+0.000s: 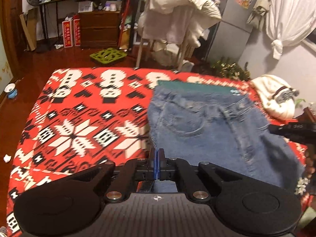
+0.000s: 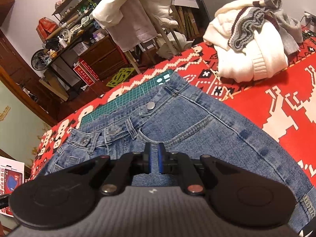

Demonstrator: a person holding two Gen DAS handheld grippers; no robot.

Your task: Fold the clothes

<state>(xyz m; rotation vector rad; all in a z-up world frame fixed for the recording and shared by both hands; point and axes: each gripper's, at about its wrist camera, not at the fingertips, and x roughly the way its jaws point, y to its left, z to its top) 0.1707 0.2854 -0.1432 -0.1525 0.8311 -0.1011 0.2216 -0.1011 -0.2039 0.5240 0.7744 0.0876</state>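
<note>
Blue jeans (image 1: pixel 207 128) lie on a red patterned blanket (image 1: pixel 79 118), waistband at the far side and partly over a green cutting mat (image 1: pixel 187 86). My left gripper (image 1: pixel 157 158) is shut at the jeans' left seam edge, with denim showing under its fingers; this view is blurred. In the right wrist view the jeans (image 2: pixel 197 122) fill the middle, fly and buttons facing up, and a hem with a label sits at the lower right. My right gripper (image 2: pixel 154 158) hovers low over them, its jaws a narrow gap apart with denim showing through.
A white knit sweater (image 2: pixel 246 45) with grey pieces is heaped at the blanket's far right corner. Beyond the far edge stand a chair draped in white laundry (image 1: pixel 177 13) and a green crate (image 1: pixel 108 55) on the wooden floor. The blanket's left half (image 1: pixel 69 138) carries nothing.
</note>
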